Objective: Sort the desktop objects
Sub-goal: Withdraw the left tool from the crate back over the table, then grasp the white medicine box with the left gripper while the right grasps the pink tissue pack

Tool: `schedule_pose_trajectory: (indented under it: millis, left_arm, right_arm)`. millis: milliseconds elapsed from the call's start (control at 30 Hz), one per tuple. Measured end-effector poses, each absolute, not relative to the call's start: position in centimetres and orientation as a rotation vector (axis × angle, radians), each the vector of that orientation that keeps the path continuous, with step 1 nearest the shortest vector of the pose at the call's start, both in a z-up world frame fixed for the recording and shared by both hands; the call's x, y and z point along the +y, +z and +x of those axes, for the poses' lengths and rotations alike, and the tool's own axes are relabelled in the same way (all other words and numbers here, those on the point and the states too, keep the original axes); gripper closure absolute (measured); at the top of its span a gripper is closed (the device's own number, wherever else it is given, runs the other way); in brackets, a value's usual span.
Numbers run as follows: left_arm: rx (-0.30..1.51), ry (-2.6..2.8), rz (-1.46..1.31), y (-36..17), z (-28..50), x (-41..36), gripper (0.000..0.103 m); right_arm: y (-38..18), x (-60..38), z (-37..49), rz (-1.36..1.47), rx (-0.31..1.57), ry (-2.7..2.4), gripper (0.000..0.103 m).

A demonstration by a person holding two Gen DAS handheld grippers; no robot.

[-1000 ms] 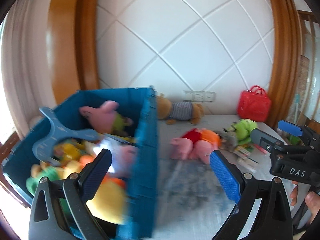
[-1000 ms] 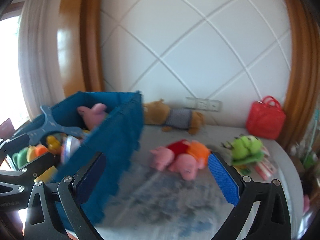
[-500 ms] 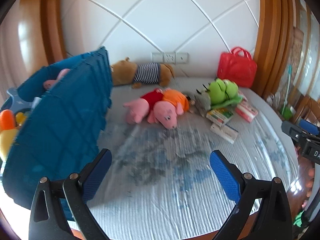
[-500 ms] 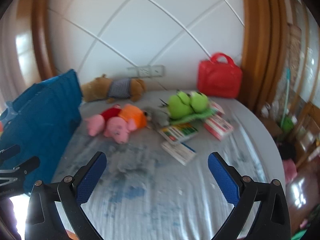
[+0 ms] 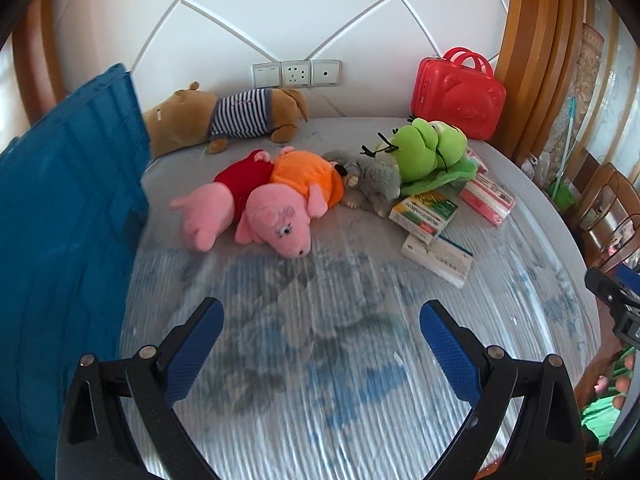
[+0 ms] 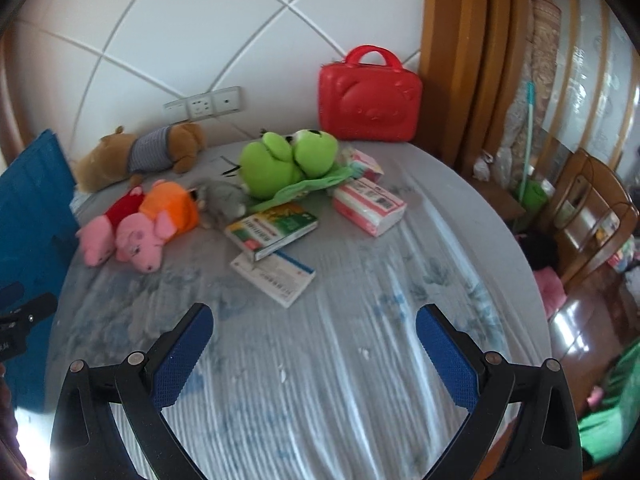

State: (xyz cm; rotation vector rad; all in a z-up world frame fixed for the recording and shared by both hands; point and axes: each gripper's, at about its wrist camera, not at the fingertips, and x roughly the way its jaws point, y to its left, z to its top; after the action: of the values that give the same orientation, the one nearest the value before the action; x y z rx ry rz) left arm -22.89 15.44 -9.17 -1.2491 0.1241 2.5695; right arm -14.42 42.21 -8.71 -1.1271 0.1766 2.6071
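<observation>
While both the left claw (image 5: 320, 332) and the right claw (image 6: 314, 338) hover spread wide and empty above the desk (image 6: 360, 360), the soft toys (image 5: 276, 216) and boxes (image 6: 272, 228) lie scattered at its far side, beside the blue bin (image 5: 64, 216) on the left.

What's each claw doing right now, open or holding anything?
Left claw: open, holding nothing, above the table cover.
Right claw: open, holding nothing, also above bare table cover.
</observation>
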Motion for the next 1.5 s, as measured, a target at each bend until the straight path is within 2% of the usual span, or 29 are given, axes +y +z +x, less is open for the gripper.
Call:
schedule_pose_trajectory:
  millis: [200, 467, 700, 1000, 1500]
  left_arm:
    - [0.161, 2.497, -1.291, -10.6, -26.2, 18.8, 0.003]
    - [0.137, 2.49, -1.35, -12.2, -28.9, 24.0, 0.003]
    - [0.026, 2.582, -1.494, -14.7, -30.6, 30.2, 0.003]
    - [0.0, 2.624, -1.714, -17.5, -31.2, 36.4, 0.003]
    - [-0.306, 2.696, -1.995, -24.4, -33.7, 40.4, 0.003]
  right_arm:
    - [-10.0, 45.6, -16.1, -1.166, 0.226, 2.514, 0.0]
    - [-10.5, 51.1, -20.3, -1.215, 0.188, 2.525, 0.0]
    - [-13.0, 57.5, -27.3, -1.368, 0.055, 2.656, 0.0]
    - [-17.8, 62.6, -34.8, -1.587, -0.056, 2.704, 0.0]
    - [-24.6, 64.0, -43.1, -1.809, -0.214, 2.739, 0.0]
